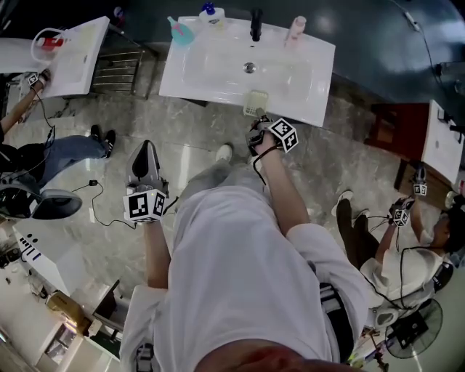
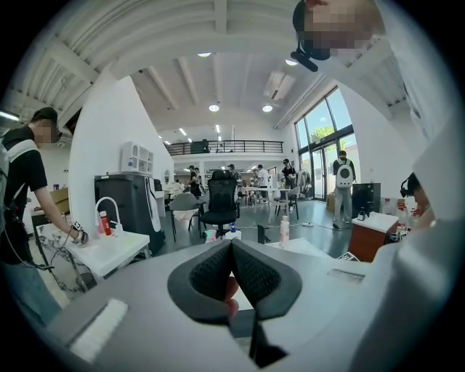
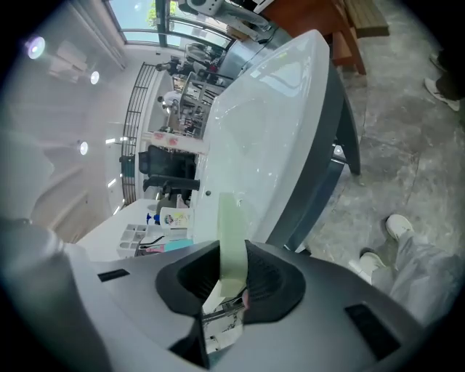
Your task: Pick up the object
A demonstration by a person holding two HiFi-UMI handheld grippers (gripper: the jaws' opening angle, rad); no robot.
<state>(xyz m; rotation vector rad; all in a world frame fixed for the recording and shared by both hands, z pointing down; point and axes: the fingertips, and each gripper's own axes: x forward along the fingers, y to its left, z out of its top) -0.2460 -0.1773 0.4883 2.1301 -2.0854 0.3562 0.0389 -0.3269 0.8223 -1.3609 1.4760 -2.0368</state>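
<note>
**Right gripper** (image 1: pixel 256 120) (image 3: pixel 233 270). The jaws are drawn in narrow and close on a thin green slab (image 3: pixel 232 218), which stands on edge between the two pads and rises above the jaw tips. In the head view the same slab (image 1: pixel 254 102) lies at the near rim of the white sink (image 1: pixel 218 83), right of centre, with the gripper reaching it from the near side. Whether the slab has left the rim cannot be told.

**Left gripper** (image 1: pixel 145 154) (image 2: pixel 231 251). The jaws are together with nothing between them. It hangs at the person's left side over the stone floor (image 1: pixel 189 142), well apart from the sink, and takes no part in the work.

**Step in hand.** Judged from these views, the grasp on the task's thing is being made or is just made; the lift is not yet done. The next move calls for a firm pinch and a straight rise off the rim. Because the slab is thin and gripped near one end, it may pivot or slip between the pads.

**Surroundings.** At the far edge of the sink stand a dark tap (image 1: pixel 256 24), a pink bottle (image 1: pixel 296 29) to its right and a blue-capped bottle (image 1: pixel 211 14) to its left. The right gripper view shows the sink's white basin (image 3: pixel 269 138) beyond the slab.
</note>
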